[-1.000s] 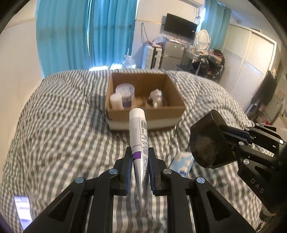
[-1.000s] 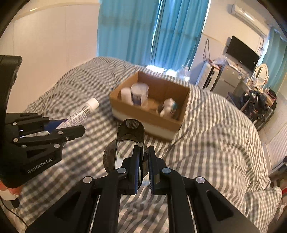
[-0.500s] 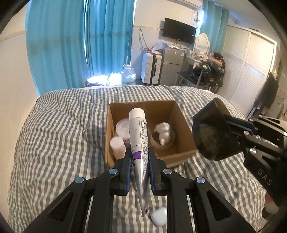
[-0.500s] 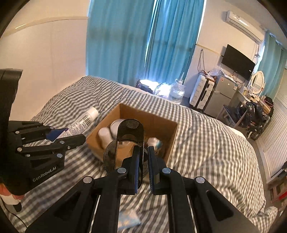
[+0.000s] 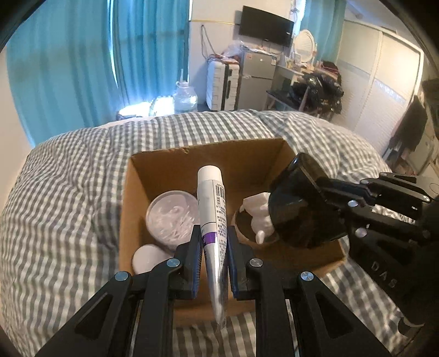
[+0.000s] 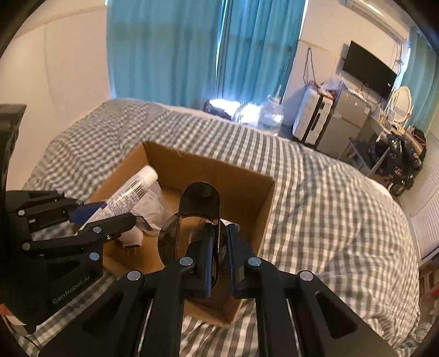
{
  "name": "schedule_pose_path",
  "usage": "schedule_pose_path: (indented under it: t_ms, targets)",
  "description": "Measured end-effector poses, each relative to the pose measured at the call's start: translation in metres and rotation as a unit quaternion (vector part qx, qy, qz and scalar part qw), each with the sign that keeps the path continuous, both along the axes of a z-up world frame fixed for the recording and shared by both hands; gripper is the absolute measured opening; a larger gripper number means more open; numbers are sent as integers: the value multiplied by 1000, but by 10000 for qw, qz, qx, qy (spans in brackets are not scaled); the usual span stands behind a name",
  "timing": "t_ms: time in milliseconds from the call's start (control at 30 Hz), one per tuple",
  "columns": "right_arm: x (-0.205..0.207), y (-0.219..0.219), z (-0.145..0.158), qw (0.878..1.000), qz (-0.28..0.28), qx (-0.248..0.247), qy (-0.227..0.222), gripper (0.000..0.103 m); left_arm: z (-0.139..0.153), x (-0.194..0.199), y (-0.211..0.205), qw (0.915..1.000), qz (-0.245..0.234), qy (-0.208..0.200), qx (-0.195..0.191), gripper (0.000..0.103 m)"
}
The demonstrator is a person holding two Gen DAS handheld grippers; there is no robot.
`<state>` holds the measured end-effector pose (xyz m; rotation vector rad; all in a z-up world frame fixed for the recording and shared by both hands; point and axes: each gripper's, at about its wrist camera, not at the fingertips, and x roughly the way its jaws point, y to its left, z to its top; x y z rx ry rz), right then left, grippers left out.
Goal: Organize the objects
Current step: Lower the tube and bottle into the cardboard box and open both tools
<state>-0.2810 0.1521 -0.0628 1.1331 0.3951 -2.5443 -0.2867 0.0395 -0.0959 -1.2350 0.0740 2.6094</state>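
1. Gripping a white tube around its lower body, the left gripper is clenched on it, with the cap end pointing forward over the cardboard box and the crimped tail hanging toward the near wall.
2. The right gripper is likewise clamped, on a dark smoky translucent object (a cup or lidded container; its exact kind is hard to tell), which hangs above the right half of the box.
3. Below both tools, the box sits on a grey checked bedspread. Already inside are a round clear tub of cotton swabs at the left, a white cap-topped item in the near left corner, and a white figure in a brown dish at the right.
4. Judging from this, the step in hand is the drop-off: both held items are over the box but not yet set down.
5. The next move probably calls for lowering each tool into free floor space, the tube between the tub and the dish, then loosening the fingers (one at a time would keep the tools from knocking).
6. Beyond the bed stand teal curtains, a suitcase and a wall television.
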Motion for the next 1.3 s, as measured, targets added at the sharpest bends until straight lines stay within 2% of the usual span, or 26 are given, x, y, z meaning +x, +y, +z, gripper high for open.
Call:
schedule_pose_path:
  t_ms: [333, 633, 733, 767, 833, 900, 933, 1033, 1100, 1233, 1300]
  targets:
    - [-14, 6, -30, 9995, 25, -121, -280, 8, -25, -15, 6, 9996, -203, -179, 0, 16]
    - [-9, 9, -27, 9992, -31, -246, -312, 9, -30, -12, 5, 9994, -189, -296, 55, 18]
    - [-6, 12, -23, 9991, -62, -319, -281, 15, -23, -9, 2, 9995, -160, -259, 98, 22]
    - [-4, 12, -20, 9990, -60, -354, -262, 17, -20, -7, 2, 9995, -153, -253, 118, 26]
    - [1, 14, -12, 9989, -83, -426, -187, 37, -15, -3, 0, 9996, -119, -226, 117, 34]
    - [6, 16, -2, 9987, -151, -473, -69, 46, -8, 3, -3, 9998, -62, -186, 100, 48]
    - [9, 17, 4, 9986, -181, -502, 0, 50, -4, 7, -4, 9998, -33, -150, 106, 50]
    - [21, 20, 24, 9980, -219, -570, 172, 57, 11, 20, -9, 9999, 12, -49, 128, 64]
    - [32, 22, 37, 9976, -241, -580, 289, 60, 24, 31, -12, 9999, 59, 55, 104, 76]
    - [59, 26, 64, 9970, -268, -549, 479, 64, 56, 56, -19, 9994, 153, 297, 76, 83]
    - [73, 29, 78, 9966, -271, -524, 567, 68, 71, 67, -22, 9990, 207, 398, 41, 92]
